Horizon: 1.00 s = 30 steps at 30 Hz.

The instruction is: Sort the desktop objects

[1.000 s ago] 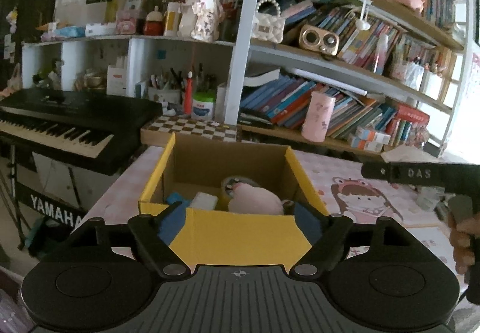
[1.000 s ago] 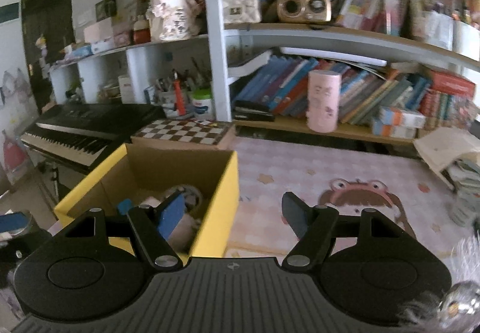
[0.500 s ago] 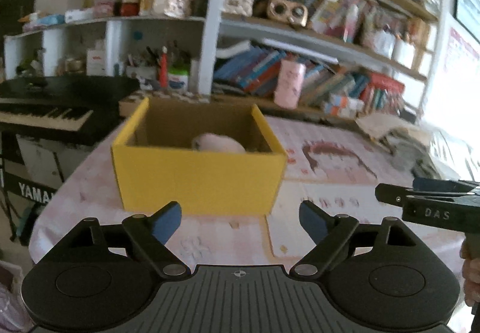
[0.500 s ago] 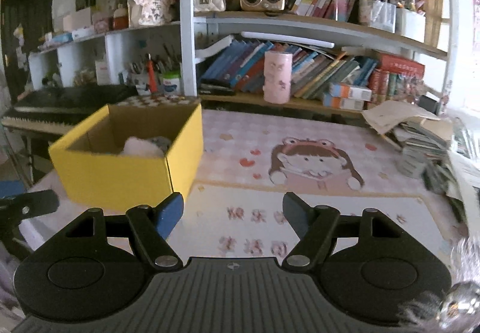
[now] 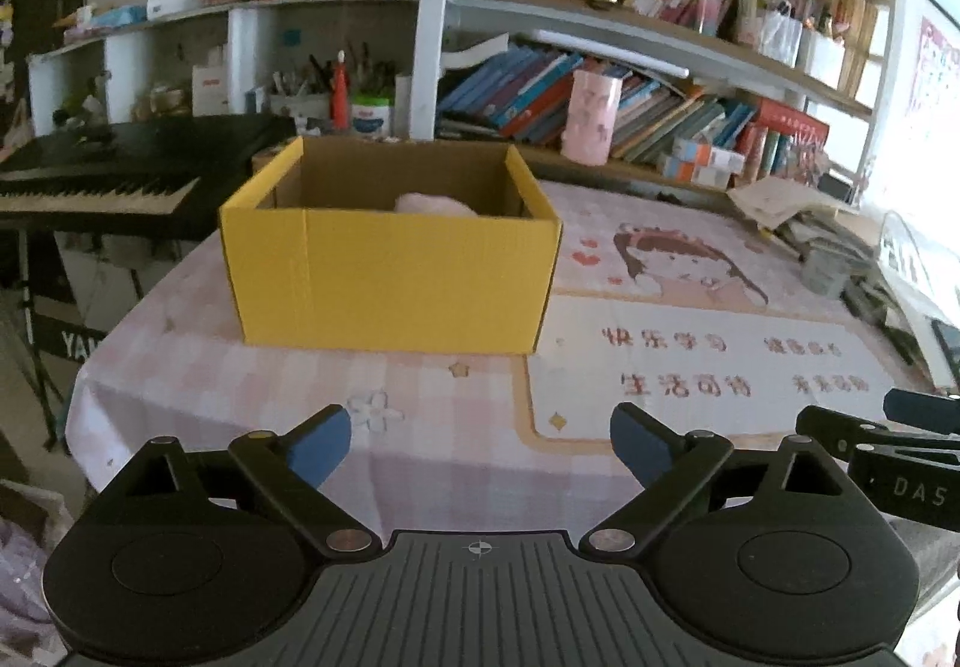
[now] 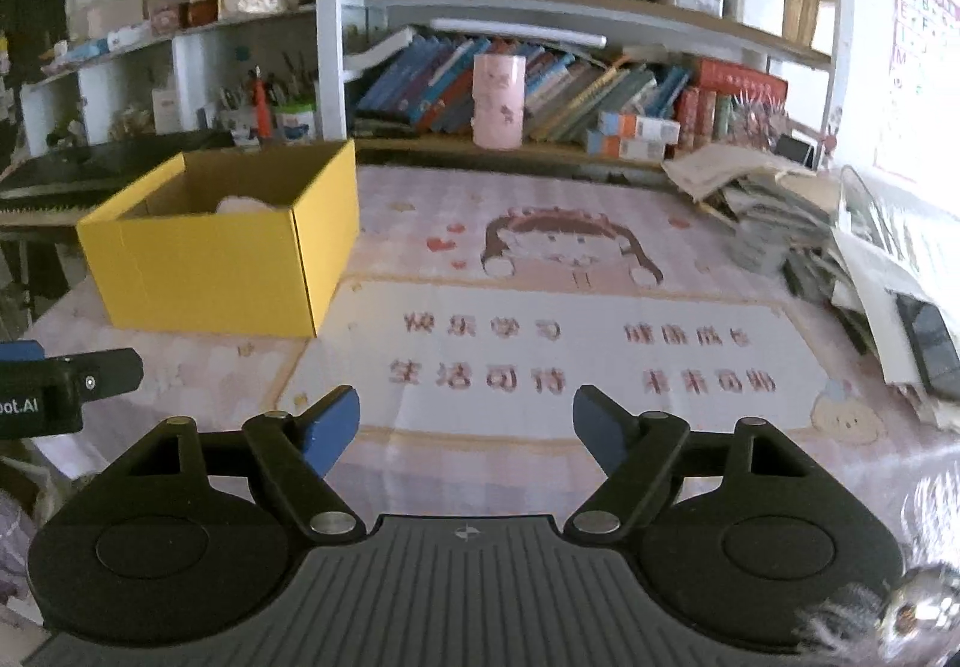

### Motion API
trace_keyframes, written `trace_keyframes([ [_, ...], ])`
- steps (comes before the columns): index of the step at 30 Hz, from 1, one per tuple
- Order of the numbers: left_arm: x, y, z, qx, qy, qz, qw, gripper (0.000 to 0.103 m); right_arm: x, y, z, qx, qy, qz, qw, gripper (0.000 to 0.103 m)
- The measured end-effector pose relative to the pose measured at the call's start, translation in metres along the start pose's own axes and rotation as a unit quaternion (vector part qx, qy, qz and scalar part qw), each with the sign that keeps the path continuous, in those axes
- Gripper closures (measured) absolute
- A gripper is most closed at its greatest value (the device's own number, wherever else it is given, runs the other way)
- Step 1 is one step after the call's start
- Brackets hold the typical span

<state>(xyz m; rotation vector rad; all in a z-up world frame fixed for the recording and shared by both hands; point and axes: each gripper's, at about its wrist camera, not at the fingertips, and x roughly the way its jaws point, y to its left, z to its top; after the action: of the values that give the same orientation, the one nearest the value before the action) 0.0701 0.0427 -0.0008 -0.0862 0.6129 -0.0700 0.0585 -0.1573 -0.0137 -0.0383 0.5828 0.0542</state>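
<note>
A yellow cardboard box (image 5: 390, 277) stands on the pink tablecloth, at the left in the right wrist view (image 6: 210, 265). A pale pink soft thing (image 5: 435, 203) lies inside it, its top just showing over the rim (image 6: 243, 203). My left gripper (image 5: 480, 442) is open and empty, held back from the box near the table's front edge. My right gripper (image 6: 467, 421) is open and empty over the printed mat (image 6: 570, 355), to the right of the box.
A pile of papers and books (image 6: 780, 211) lies at the table's right edge. A bookshelf (image 5: 630, 84) with a pink cup (image 5: 591, 117) runs along the back. A black keyboard piano (image 5: 90, 175) stands at the left. The other gripper's tip shows at each view's side (image 5: 888, 445).
Both grippers have pulled back and away from the box, which now sits farther off. Both stay open and empty.
</note>
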Motion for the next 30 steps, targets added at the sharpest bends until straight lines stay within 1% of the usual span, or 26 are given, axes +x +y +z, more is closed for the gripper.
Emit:
trace_keyframes([
  [3,-0.001,-0.005,-0.003,0.006,0.003,0.004,1.0,0.007,-0.002,-0.003,-0.004,0.002,0.003,-0.002,1.0,0.026],
  [8,-0.002,-0.019,-0.008,0.031,0.012,0.008,0.9994,0.007,-0.006,-0.01,-0.012,0.013,0.009,-0.004,1.0,0.022],
  [12,-0.004,-0.027,-0.009,0.046,0.01,0.013,0.9988,0.0,-0.005,-0.016,-0.015,0.023,0.02,-0.006,1.0,0.019],
  [14,-0.005,-0.029,-0.009,0.048,0.01,0.013,0.9987,0.0,-0.006,-0.018,-0.016,0.024,0.022,-0.009,0.999,0.017],
  [19,-0.001,-0.03,-0.012,0.042,0.033,0.011,0.9985,0.0,-0.008,-0.018,-0.02,0.022,0.028,-0.011,0.999,0.014],
  [23,-0.001,-0.029,-0.015,0.036,0.041,0.007,0.9985,0.0,-0.009,-0.019,-0.023,0.023,0.034,-0.01,0.999,0.01],
  [30,0.001,-0.03,-0.018,0.028,0.057,0.001,0.998,0.0,-0.01,-0.022,-0.024,0.031,0.04,-0.014,0.999,0.008],
])
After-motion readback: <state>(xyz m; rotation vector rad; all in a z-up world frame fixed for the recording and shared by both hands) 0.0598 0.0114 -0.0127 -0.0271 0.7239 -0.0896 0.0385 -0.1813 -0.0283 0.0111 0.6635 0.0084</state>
